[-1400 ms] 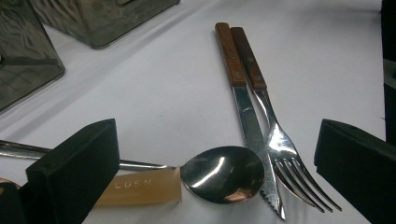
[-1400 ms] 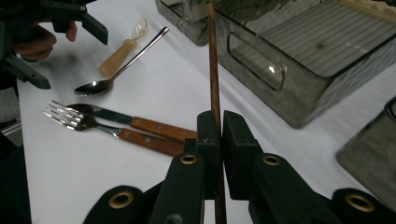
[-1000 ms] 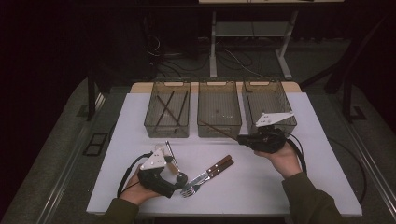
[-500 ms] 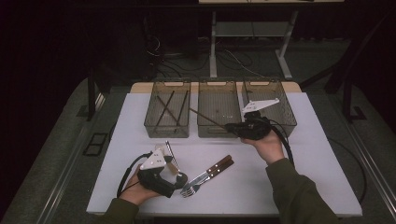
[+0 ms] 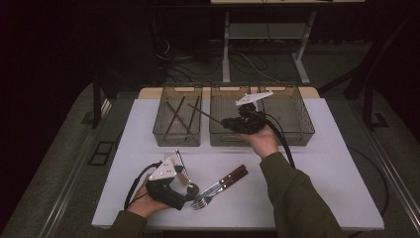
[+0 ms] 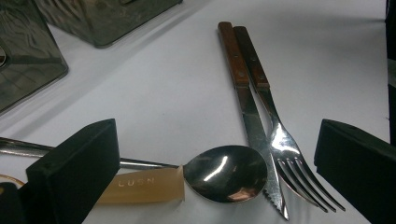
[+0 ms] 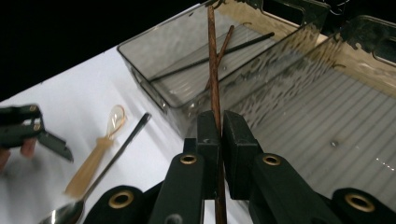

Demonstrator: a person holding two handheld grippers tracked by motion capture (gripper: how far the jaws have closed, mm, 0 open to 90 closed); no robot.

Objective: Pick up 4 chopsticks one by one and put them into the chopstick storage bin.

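Note:
My right gripper [image 5: 227,121] is shut on a thin brown chopstick [image 5: 205,113] and hovers over the middle bin [image 5: 229,141], with the stick's tip reaching toward the left bin [image 5: 177,143]. In the right gripper view the jaws [image 7: 219,122] pinch the chopstick [image 7: 213,70], which points at the left bin [image 7: 154,60] holding other chopsticks [image 7: 219,51]. My left gripper [image 5: 192,191] rests near the table's front, open. Between its jaws [image 6: 215,140] lie a metal spoon [image 6: 226,173], a knife [image 6: 247,107] and a fork [image 6: 280,140], both wooden-handled.
A third bin [image 5: 289,140] stands at the right of the row. A translucent amber spoon [image 7: 100,149] lies beside the metal spoon's handle [image 7: 126,140]. The white table [image 5: 337,173] has bare surface to the right. Cables trail from both grippers.
My right hand has carried the chopstick left and farther away, from beside the right bin to over the middle bin. The left gripper has stayed put.

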